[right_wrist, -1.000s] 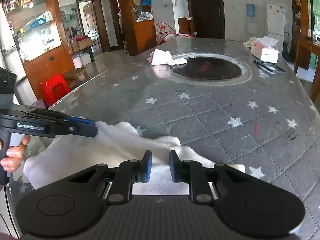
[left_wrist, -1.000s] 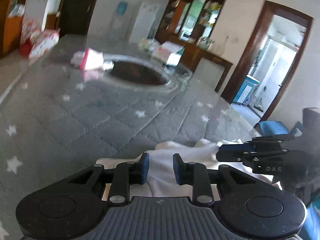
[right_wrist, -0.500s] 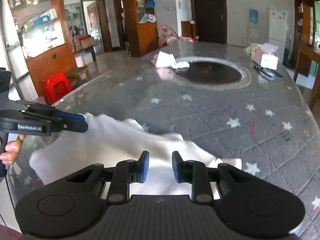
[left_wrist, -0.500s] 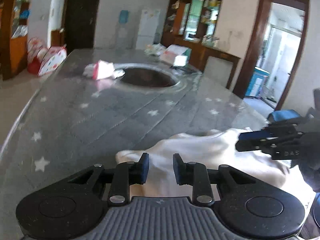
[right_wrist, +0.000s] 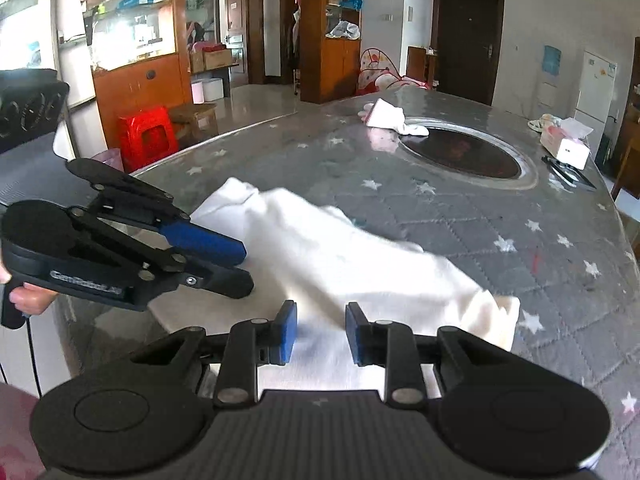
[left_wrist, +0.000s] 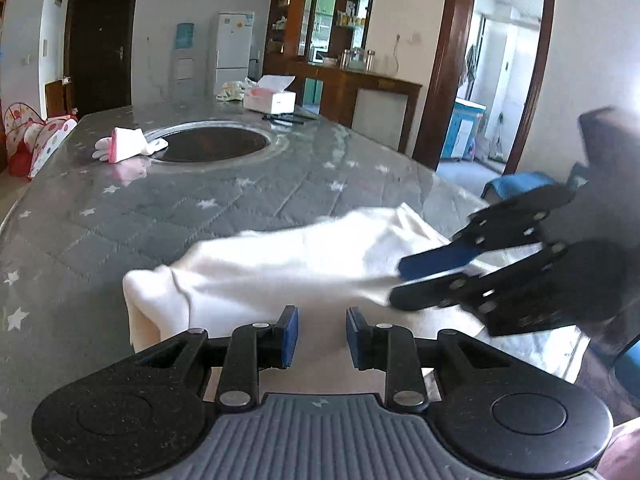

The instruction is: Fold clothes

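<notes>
A white garment (left_wrist: 280, 260) (right_wrist: 360, 272) lies bunched near the front edge of the grey star-patterned table (left_wrist: 160, 208) (right_wrist: 480, 220), its upper layer blurred. My left gripper (left_wrist: 322, 314) hovers over its near edge, jaws apart, with cloth showing through the gap and both blue pad faces bare. In the right wrist view the left gripper (right_wrist: 246, 268) sits against the garment's left side. My right gripper (right_wrist: 321, 308) also stands open above the cloth. From the left wrist view the right gripper (left_wrist: 396, 284) reaches in from the right, with cloth visible between its fingers.
A round dark inset (left_wrist: 212, 144) (right_wrist: 460, 156) sits mid-table, with a small pink-and-white garment (left_wrist: 124, 148) (right_wrist: 388, 118) at its rim. A tissue box (left_wrist: 270, 98) (right_wrist: 566, 144) stands at the far end. A red stool (right_wrist: 148, 136) is on the floor beyond the table's left edge.
Both grippers have swung sideways and drawn closer together over the garment. The right jaws have widened a little. The garment's left part has bunched toward the middle.
</notes>
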`<state>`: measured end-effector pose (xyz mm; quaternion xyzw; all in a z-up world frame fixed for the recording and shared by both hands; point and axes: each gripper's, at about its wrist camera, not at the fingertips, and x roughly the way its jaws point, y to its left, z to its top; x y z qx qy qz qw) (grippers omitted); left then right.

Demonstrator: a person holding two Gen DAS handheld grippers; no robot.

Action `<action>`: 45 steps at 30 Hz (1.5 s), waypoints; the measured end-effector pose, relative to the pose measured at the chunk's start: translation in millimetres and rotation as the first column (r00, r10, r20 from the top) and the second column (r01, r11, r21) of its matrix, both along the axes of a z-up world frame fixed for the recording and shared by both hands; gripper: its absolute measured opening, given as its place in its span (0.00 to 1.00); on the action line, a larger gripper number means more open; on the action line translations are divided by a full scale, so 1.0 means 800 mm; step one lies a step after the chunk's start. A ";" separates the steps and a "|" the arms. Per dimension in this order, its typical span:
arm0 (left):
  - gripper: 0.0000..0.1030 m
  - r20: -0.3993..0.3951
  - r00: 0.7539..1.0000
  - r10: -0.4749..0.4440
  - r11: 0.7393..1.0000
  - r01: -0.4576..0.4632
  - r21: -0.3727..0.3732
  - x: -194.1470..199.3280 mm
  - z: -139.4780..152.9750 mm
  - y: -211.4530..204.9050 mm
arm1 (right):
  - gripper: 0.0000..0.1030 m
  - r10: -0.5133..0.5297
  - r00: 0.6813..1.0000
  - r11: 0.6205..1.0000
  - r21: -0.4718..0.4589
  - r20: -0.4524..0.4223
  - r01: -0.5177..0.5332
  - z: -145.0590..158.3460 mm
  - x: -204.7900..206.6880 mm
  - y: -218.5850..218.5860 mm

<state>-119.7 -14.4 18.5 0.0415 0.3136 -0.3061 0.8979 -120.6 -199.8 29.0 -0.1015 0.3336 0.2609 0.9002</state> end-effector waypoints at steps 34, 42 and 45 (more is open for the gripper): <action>0.31 0.007 0.998 -0.058 0.998 0.058 -0.022 -0.029 0.005 -0.027 | 0.27 -0.111 0.994 0.993 0.039 0.008 0.110 0.002 -0.059 -0.068; 0.31 -0.024 0.997 0.070 0.997 -0.071 -0.044 -0.047 0.007 0.027 | 0.27 -0.046 0.998 0.998 0.053 0.047 0.044 0.011 -0.042 -0.039; 0.31 -0.042 0.994 0.097 0.993 -0.099 -0.071 -0.050 0.008 0.043 | 0.27 -0.007 0.999 0.999 0.053 0.050 0.004 0.009 -0.037 -0.022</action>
